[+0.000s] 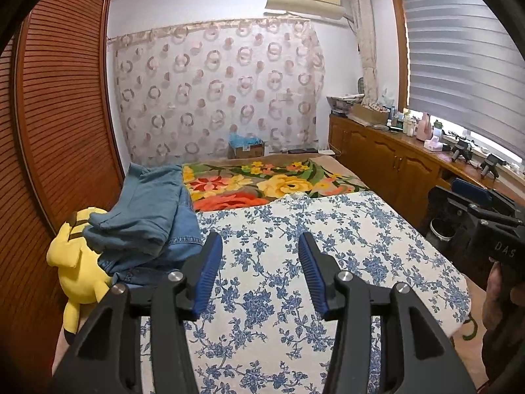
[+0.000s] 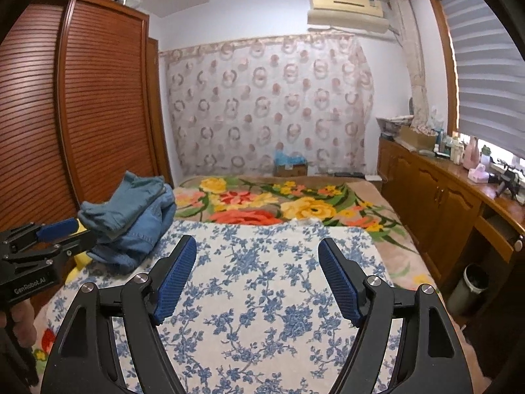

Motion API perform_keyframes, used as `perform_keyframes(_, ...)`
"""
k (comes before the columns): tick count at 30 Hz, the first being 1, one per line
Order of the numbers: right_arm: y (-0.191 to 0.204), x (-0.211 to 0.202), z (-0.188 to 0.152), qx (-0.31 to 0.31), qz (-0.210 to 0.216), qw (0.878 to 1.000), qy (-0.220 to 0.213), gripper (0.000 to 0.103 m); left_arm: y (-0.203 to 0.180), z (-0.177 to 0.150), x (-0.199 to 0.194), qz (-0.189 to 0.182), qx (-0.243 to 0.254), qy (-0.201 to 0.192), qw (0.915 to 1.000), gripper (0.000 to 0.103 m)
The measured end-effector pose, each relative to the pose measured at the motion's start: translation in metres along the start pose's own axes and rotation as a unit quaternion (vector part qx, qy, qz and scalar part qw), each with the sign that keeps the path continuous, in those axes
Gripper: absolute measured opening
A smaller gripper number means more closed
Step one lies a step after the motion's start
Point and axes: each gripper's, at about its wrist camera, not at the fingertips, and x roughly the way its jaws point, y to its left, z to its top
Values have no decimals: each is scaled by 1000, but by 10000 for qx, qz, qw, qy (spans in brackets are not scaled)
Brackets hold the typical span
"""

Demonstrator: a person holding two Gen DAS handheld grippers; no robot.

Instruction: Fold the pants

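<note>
Both grippers sit right up front for me, held over the bed with nothing in them. Left gripper point(image 1: 261, 251) has its jaws spread apart, and the ribbed blue pads point(image 1: 206, 275) are bare. Right gripper point(image 2: 257, 259) is the same deal, jaws wide apart and empty; from the left wrist view I also catch it off at the right edge, out past the bedside.

Under both is a white cloth with a blue flower print point(image 2: 262, 279), lying flat and smooth, and it gives me a big open patch to work on. Its far edge meets a fuzzy blanket with big yellow and orange flowers point(image 1: 279, 180) that runs to the end of the bed.

Pants point(image 1: 151, 216) are on the left side of the bed, a crumpled heap of blue denim with stitched hems showing, piled up and partly on the print cloth. Leaning on the heap's left side is a yellow plush toy point(image 1: 77, 262), soft and rounded, wedged by the slatted wooden wardrobe point(image 1: 62, 98), so that edge is tight.

On the right side, a wooden counter point(image 2: 443, 190) with cabinet doors runs along the window wall, cluttered with bottles. A narrow strip of floor with a small bin point(image 2: 469, 289) separates it from the bed.
</note>
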Motion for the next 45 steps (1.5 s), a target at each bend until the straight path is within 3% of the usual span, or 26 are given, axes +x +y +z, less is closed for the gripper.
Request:
perform_keyframes(12, 3, -11, 1, 39, 1, 9999, -152, 79, 9, 2, -20, 84, -111, -222, 9997, 50)
perform_keyframes(45, 4, -12, 0, 45, -2, 9999, -154, 79, 4, 0, -20, 105, -101, -197, 9997, 56)
